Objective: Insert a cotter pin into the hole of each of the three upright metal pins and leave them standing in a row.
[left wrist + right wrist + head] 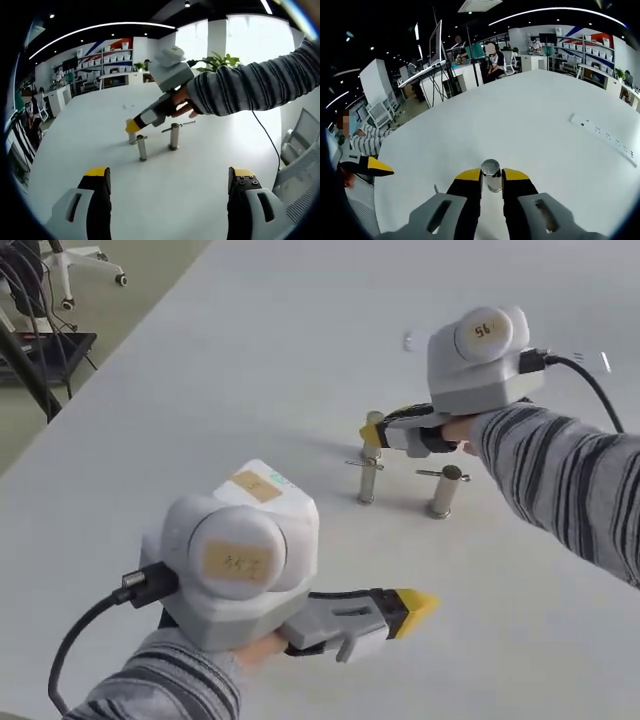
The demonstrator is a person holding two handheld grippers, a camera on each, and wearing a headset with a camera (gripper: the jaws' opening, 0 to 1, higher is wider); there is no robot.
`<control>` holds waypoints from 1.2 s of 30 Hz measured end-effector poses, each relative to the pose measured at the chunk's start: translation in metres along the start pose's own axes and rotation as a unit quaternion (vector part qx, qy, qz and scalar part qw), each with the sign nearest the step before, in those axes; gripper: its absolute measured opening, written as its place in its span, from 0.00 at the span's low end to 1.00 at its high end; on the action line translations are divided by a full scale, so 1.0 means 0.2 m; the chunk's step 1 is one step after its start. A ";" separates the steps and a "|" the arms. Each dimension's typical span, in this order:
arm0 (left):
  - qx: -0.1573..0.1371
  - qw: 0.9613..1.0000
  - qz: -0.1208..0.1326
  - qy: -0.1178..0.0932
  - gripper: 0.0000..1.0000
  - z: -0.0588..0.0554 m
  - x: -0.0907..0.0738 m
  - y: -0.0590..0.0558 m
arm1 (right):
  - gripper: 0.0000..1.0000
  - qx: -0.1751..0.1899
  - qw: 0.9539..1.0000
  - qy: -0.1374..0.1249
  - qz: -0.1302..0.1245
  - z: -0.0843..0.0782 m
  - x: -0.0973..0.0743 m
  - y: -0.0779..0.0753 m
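Asking: How are the two arms held?

Describing: Both arms wear striped sleeves [570, 480]. The right arm stretches forward across the white workbench [250, 360], with the right gripper [374, 428] pointing left at a group of upright metal pins. The left arm is drawn back close to the body. Its left gripper [412, 606] points right over bare tabletop, well apart from the pins.

Asking: What do the tongs have hold of?

Describing: The right gripper's jaws are almost closed, pinching the far metal pin [491, 174] just below its rounded top. That pin stands upright. I cannot tell whether a cotter pin sits in it. The left gripper's jaws are spread wide, with nothing between them.

Asking: Where are the other pins?

Describing: Two more stand upright on the workbench, just nearer the person than the gripped one. The first is the middle pin [368, 480], crossed near its top by a thin cotter pin [362, 464]. To its right is the right-hand pin [443, 490], with a second cotter pin [432, 473] through it.
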State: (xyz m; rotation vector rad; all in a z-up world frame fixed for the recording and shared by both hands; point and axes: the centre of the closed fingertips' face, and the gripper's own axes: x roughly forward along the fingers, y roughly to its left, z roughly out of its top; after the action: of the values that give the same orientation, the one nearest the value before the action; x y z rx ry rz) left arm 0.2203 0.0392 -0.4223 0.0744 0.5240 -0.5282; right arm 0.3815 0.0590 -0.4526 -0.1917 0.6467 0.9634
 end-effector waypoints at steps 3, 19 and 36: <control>-0.003 1.000 0.002 -0.001 0.97 0.00 -0.01 0.01 | 0.09 -0.024 1.000 0.007 -0.003 0.01 -0.02 0.01; -0.005 1.000 0.004 -0.003 0.95 0.01 -0.03 0.00 | 0.08 -0.035 0.999 0.018 -0.024 -0.01 -0.15 -0.11; -0.005 1.000 0.012 -0.014 0.94 0.05 -0.05 0.00 | 0.08 -0.022 0.995 0.043 -0.084 -0.24 -0.49 -0.35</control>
State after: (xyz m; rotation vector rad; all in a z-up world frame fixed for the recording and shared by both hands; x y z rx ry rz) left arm 0.2180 0.0420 -0.4094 0.0633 0.4983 -0.5023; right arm 0.3780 -0.0704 -0.4420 -0.3235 0.6776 0.8120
